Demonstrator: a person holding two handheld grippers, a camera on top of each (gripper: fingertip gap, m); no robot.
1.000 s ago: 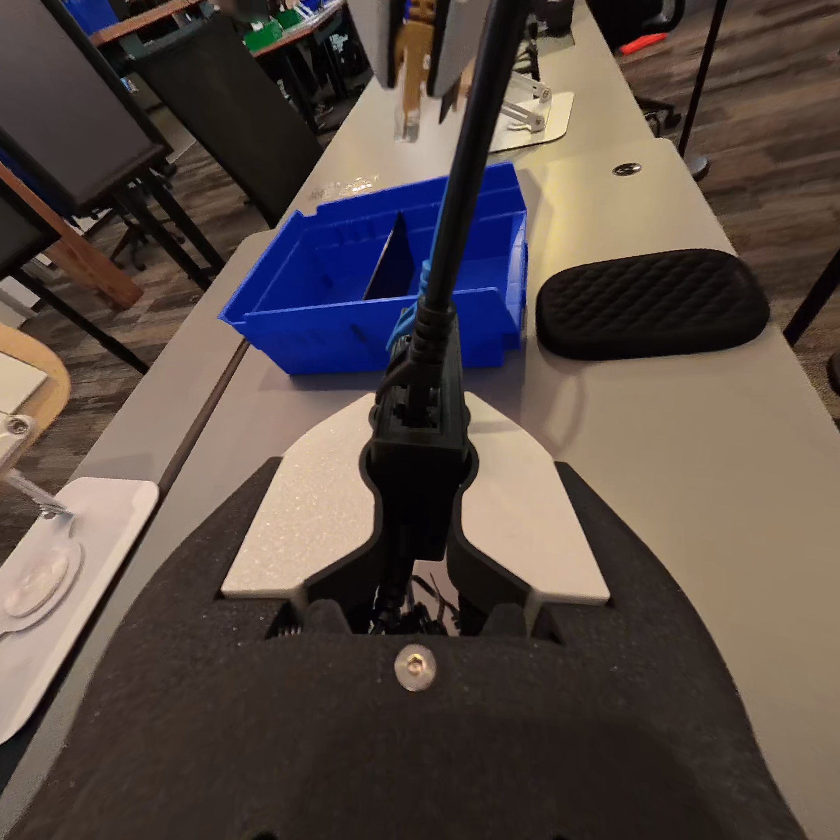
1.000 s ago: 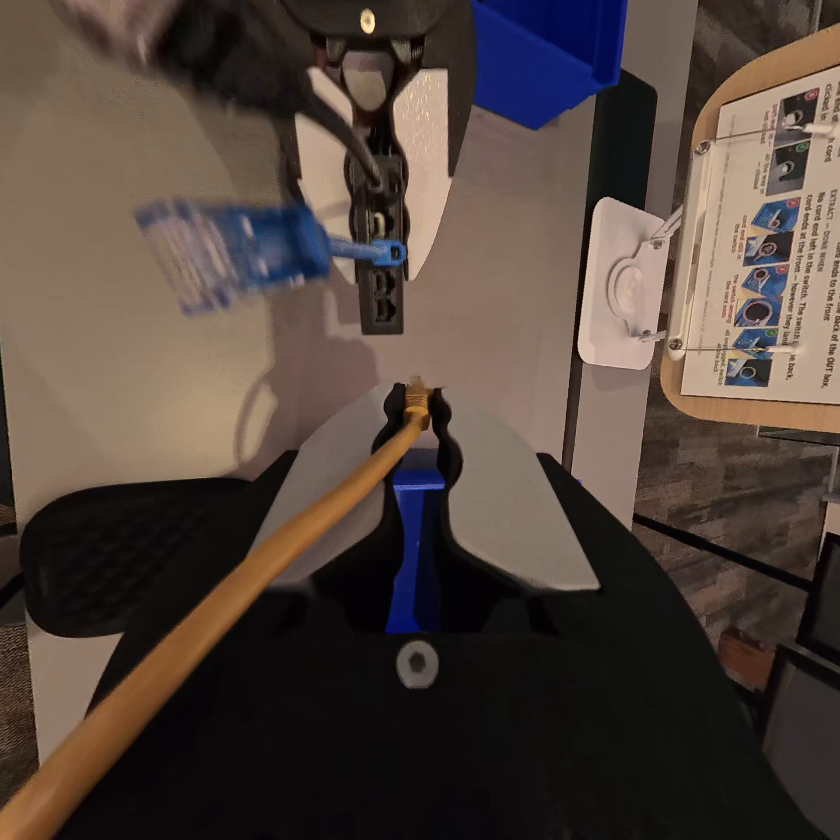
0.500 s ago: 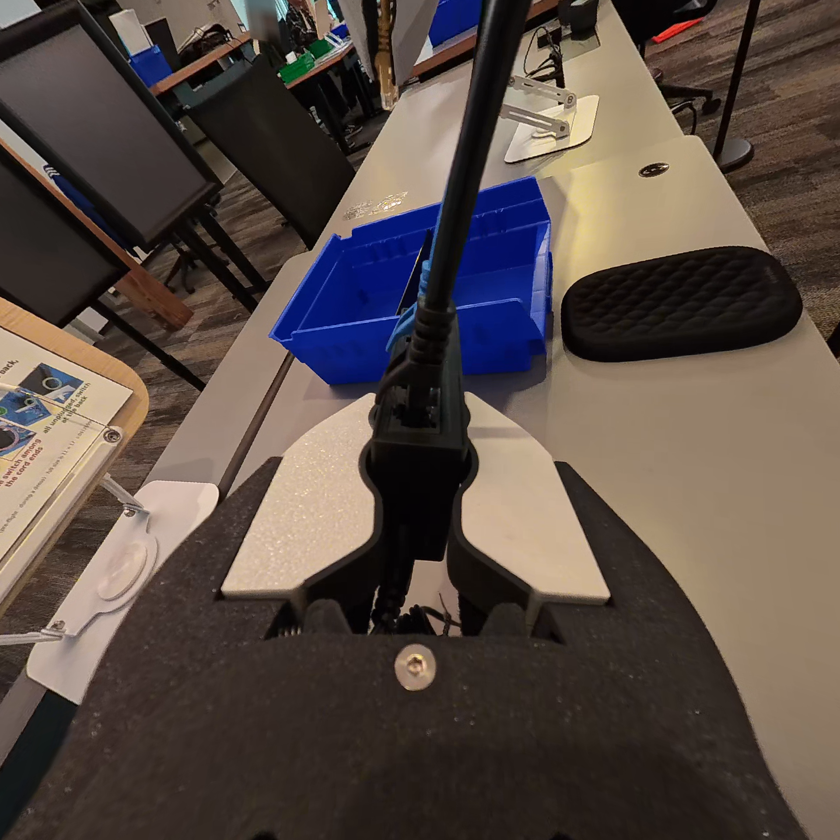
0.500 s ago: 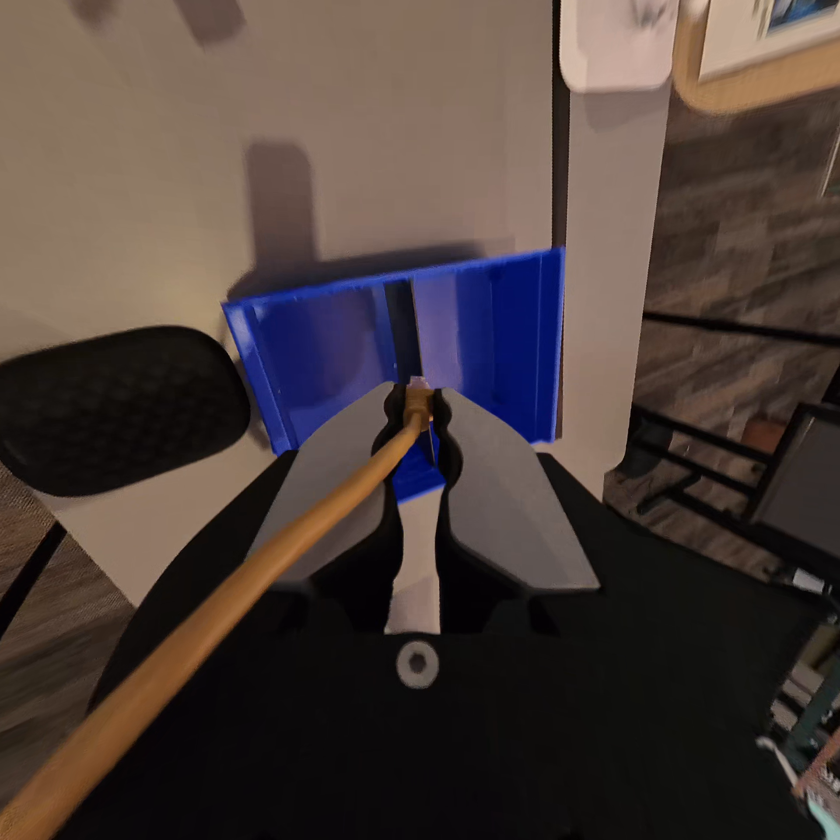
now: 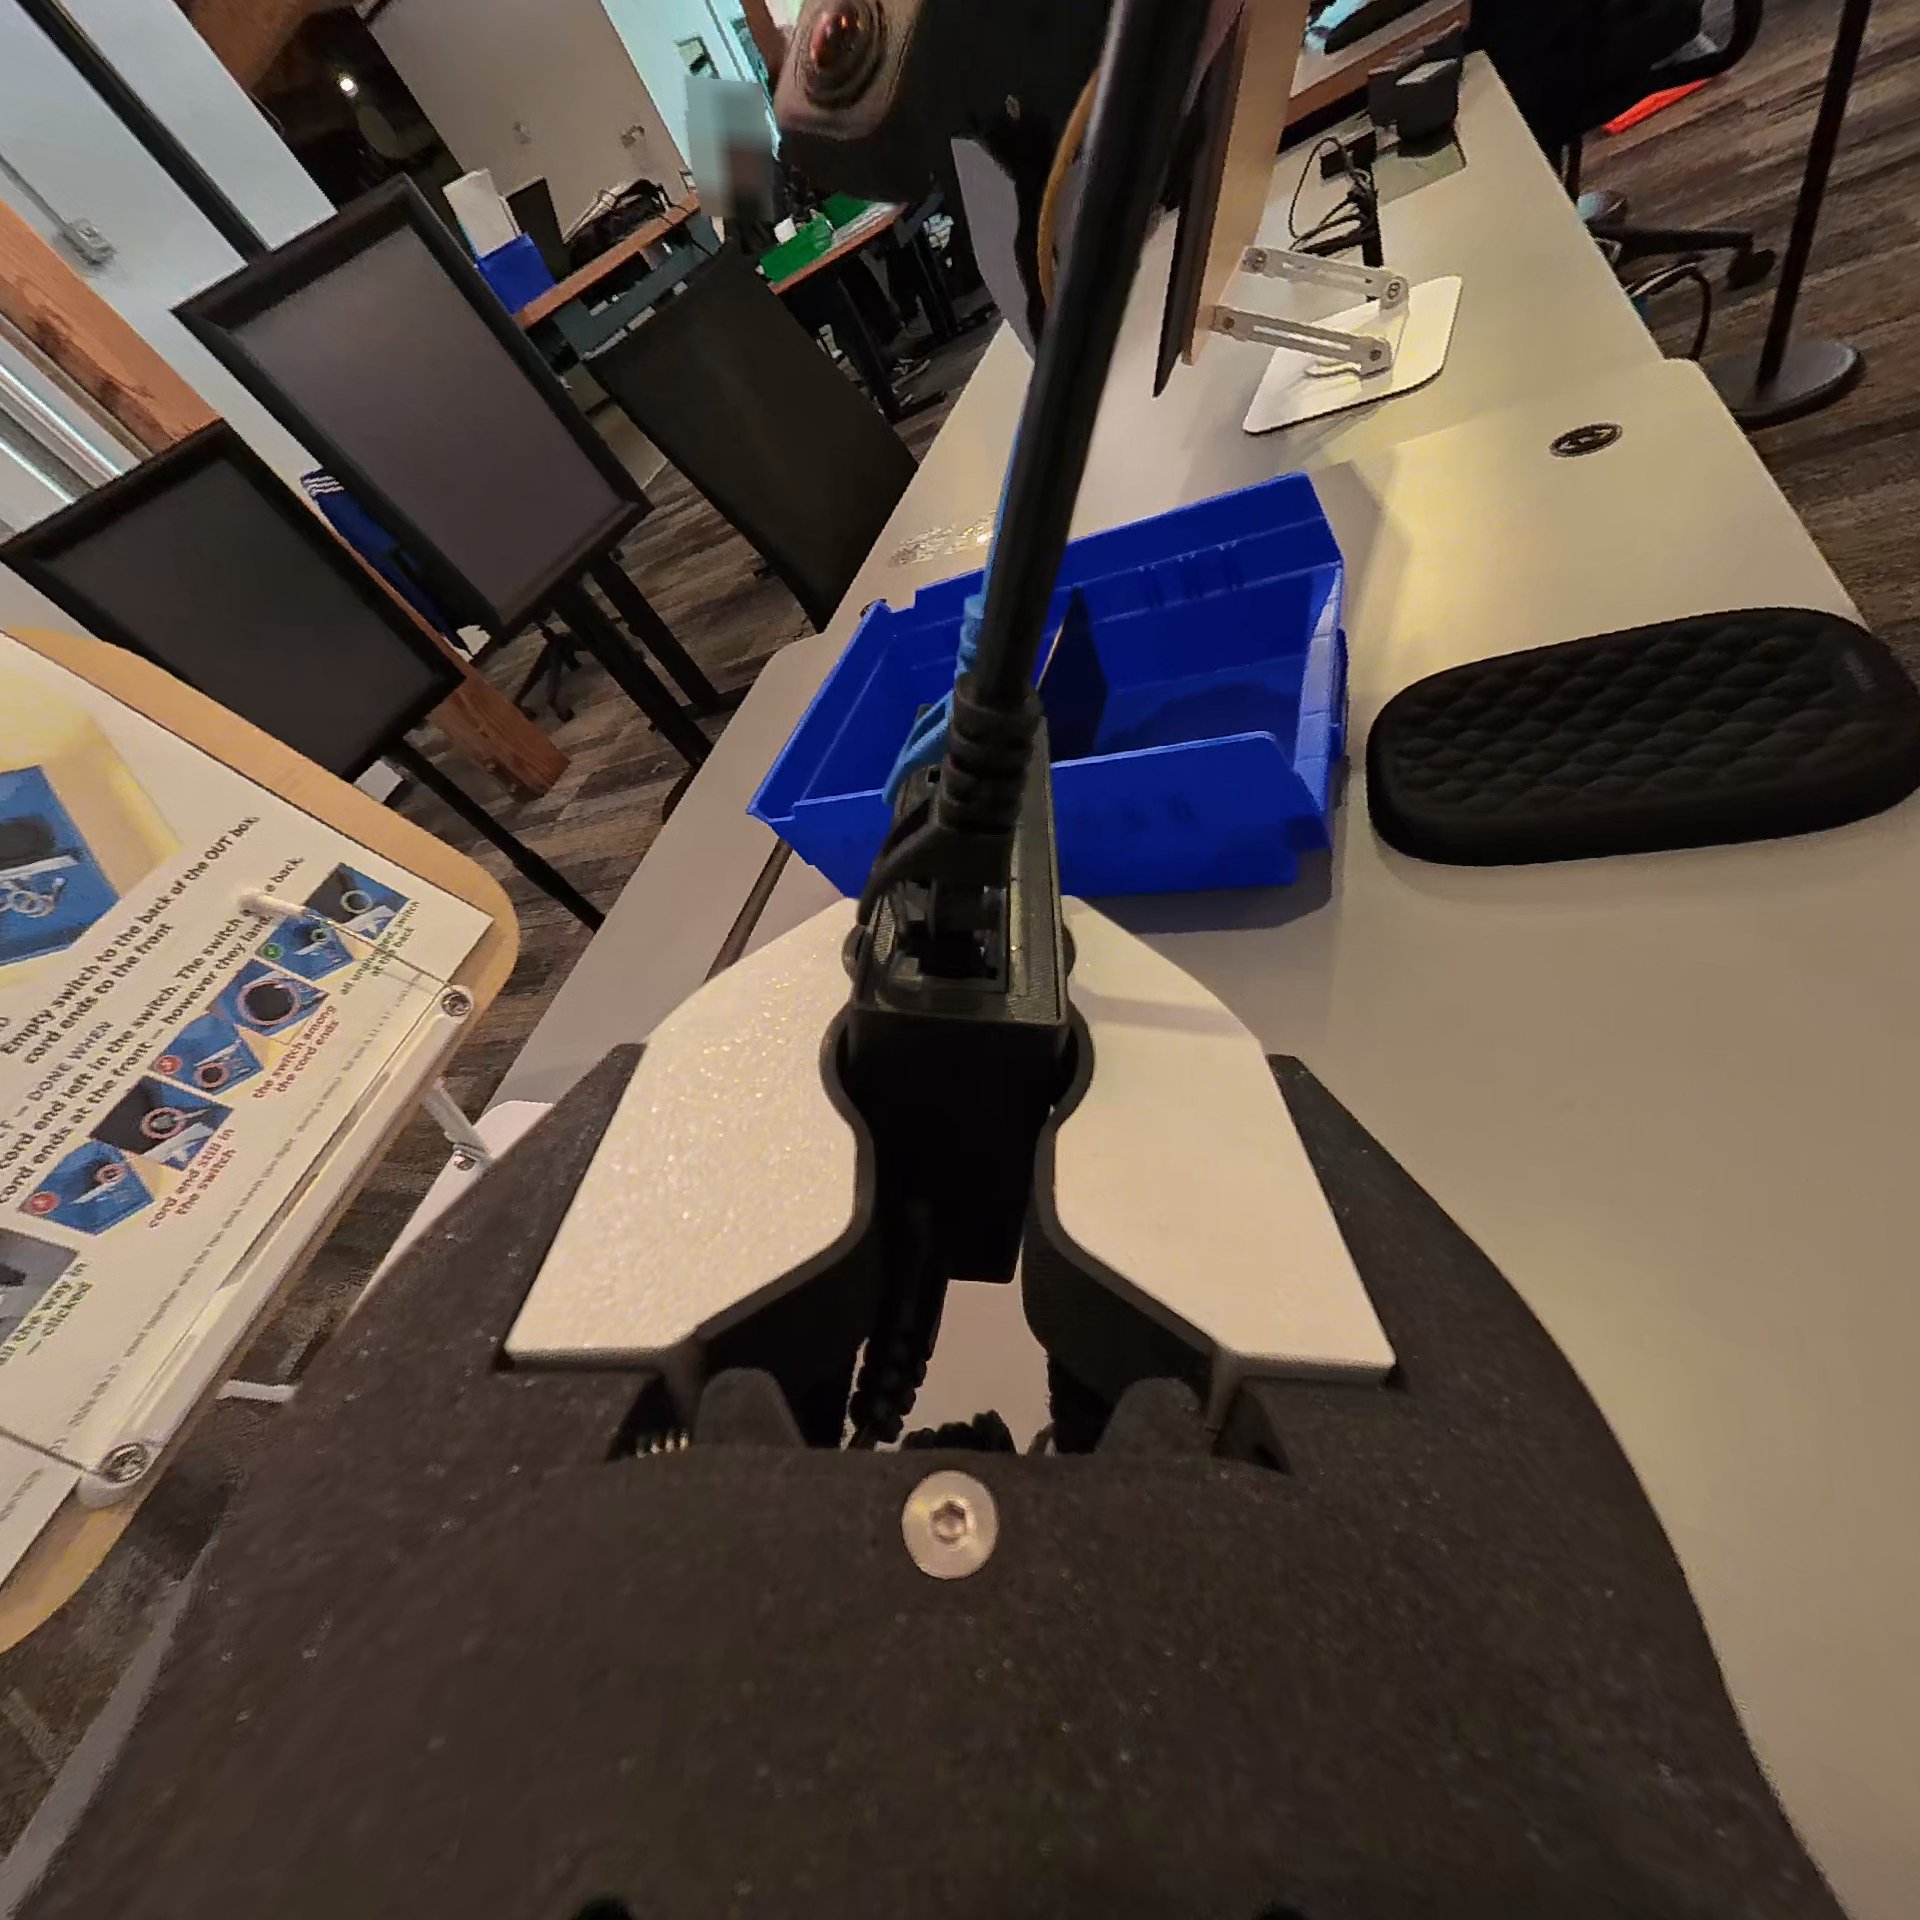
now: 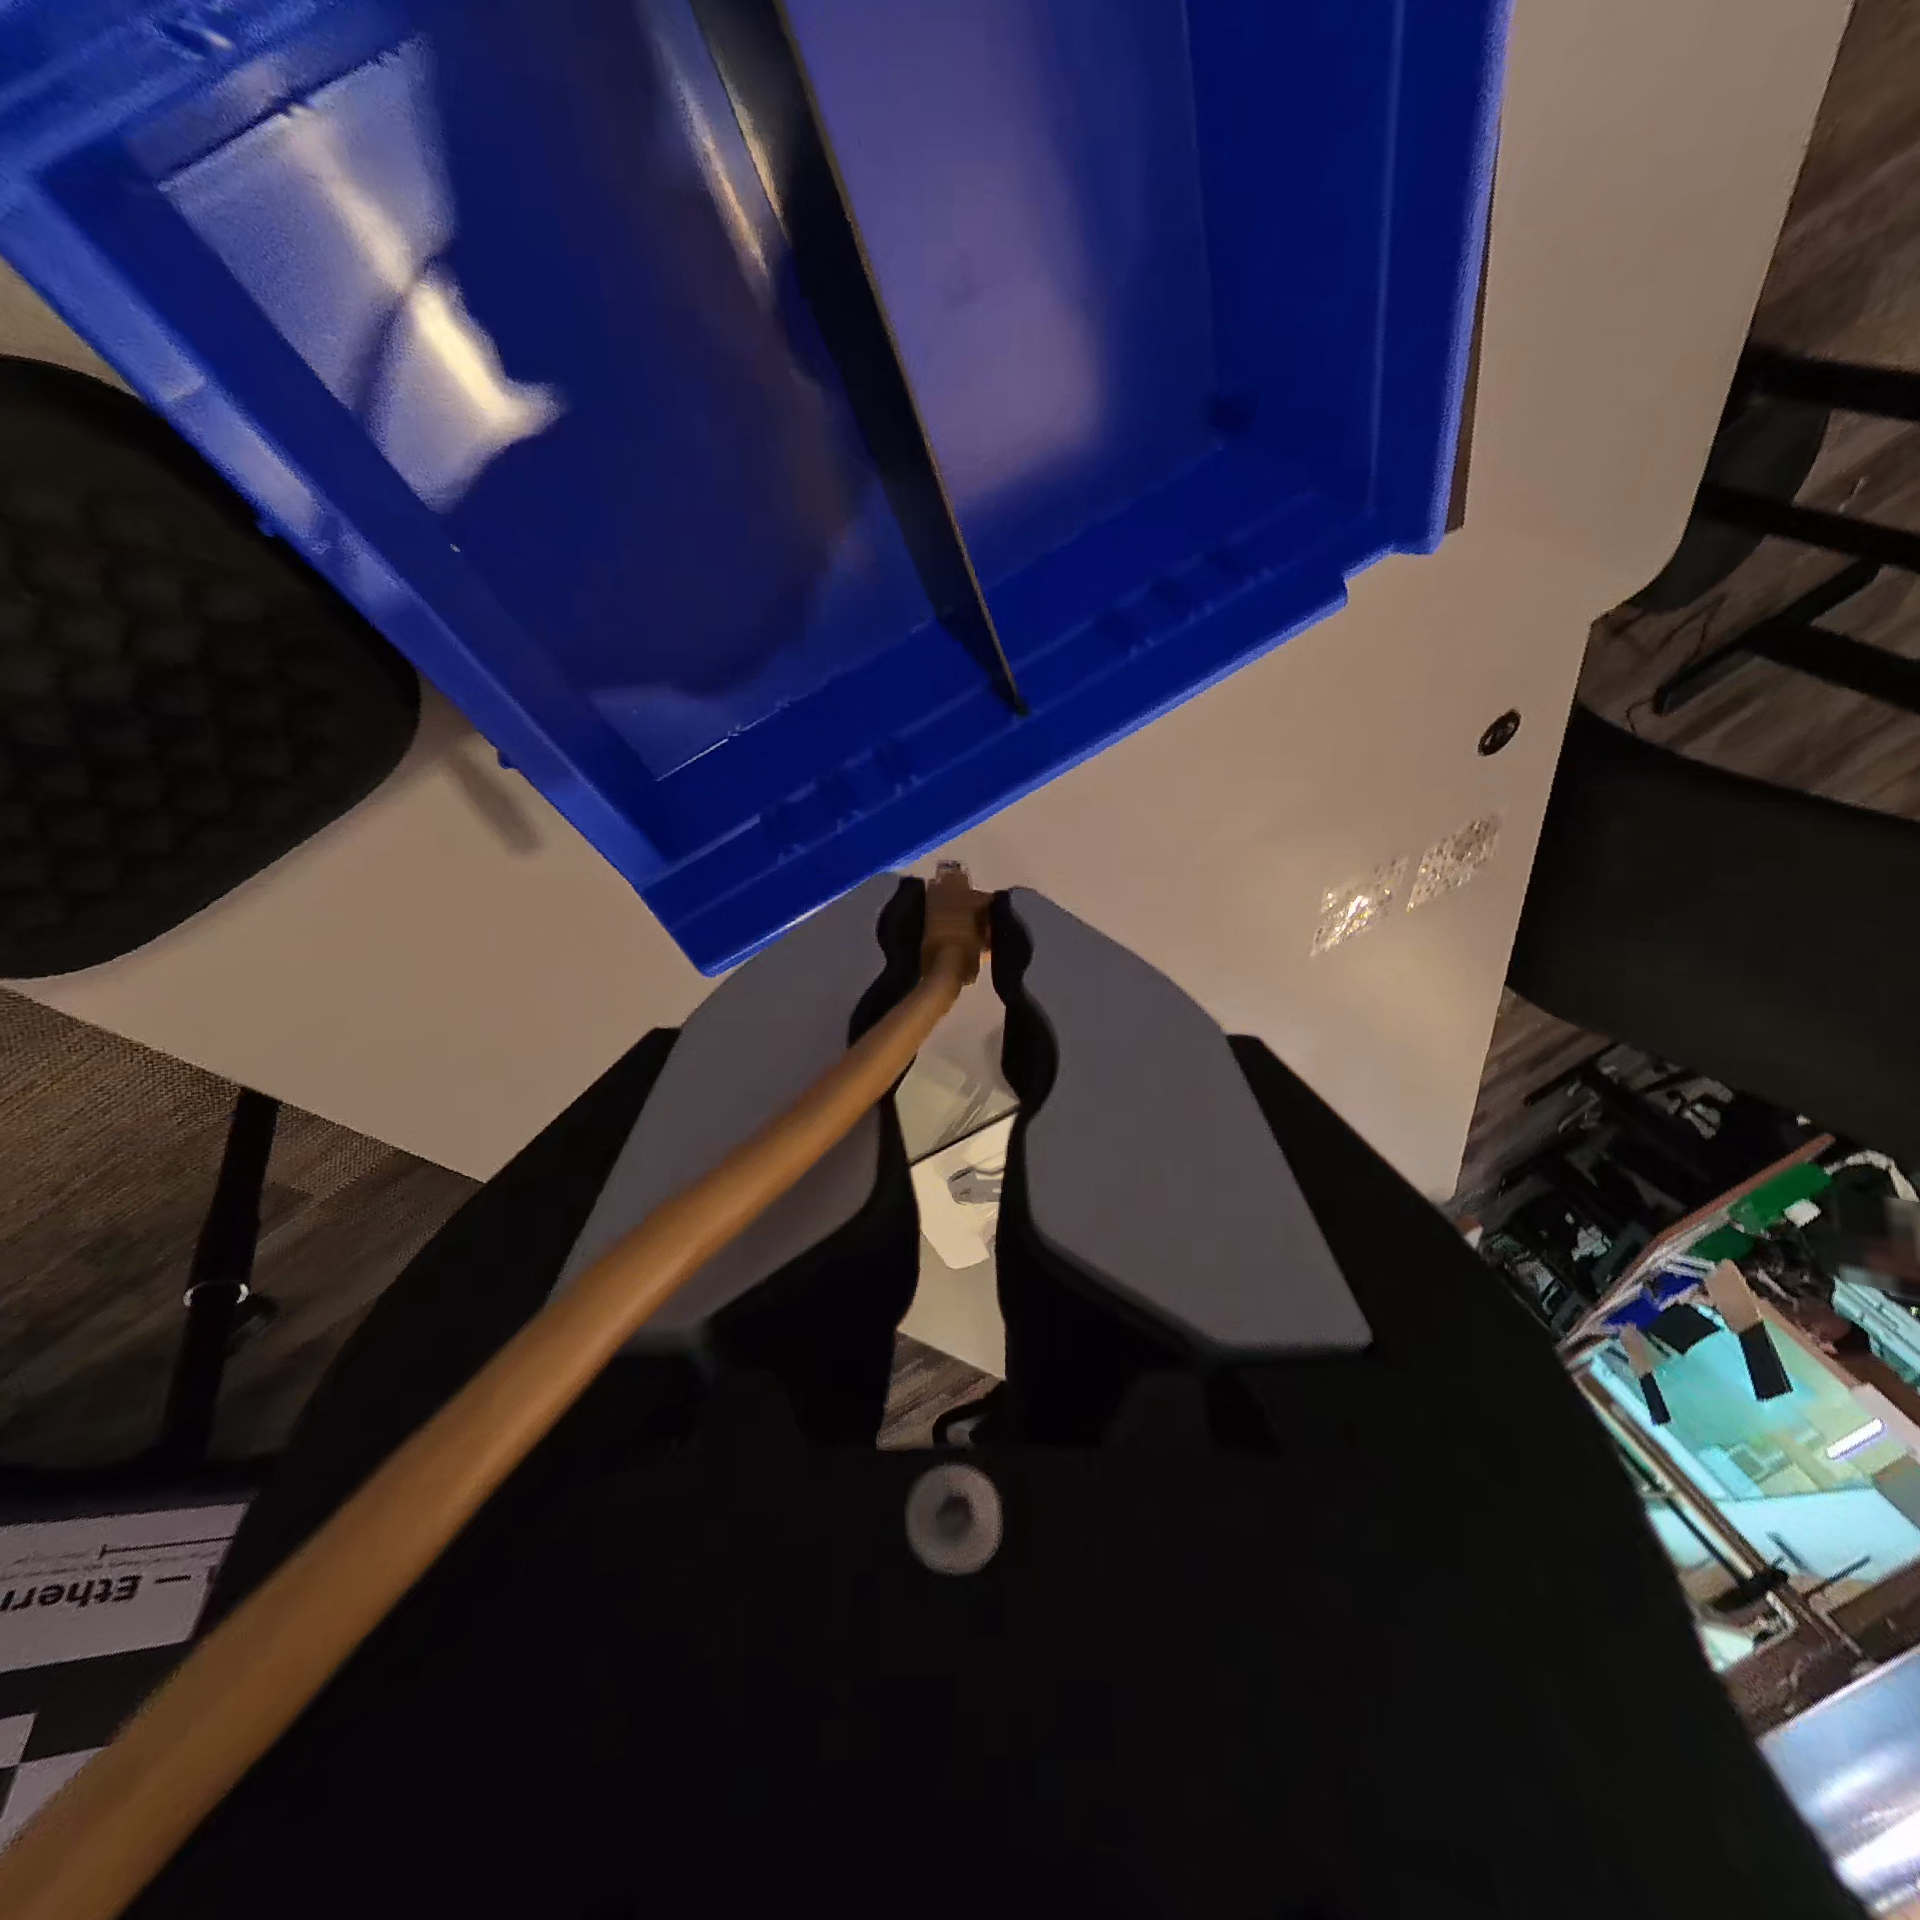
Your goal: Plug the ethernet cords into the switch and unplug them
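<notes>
Right gripper (image 6: pixel 951 914) pinches tan ethernet cord plug (image 6: pixel 954 906), tip toward frame top over blue plastic bin (image 6: pixel 1351 312). Left gripper (image 5: pixel 961 997) clamps black switch block (image 5: pixel 961 1023), frame centre; ports face up, black cord (image 5: pixel 1023 582) plugged.

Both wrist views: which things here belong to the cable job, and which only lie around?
Part of the job:
- black switch, clamped in the left claw
- black cord plugged into it
- blue cord behind it
- orange cord, plug end pinched in the right claw
- blue bin

Lying about:
- black quilted pad
- instruction board
- white stand
</notes>
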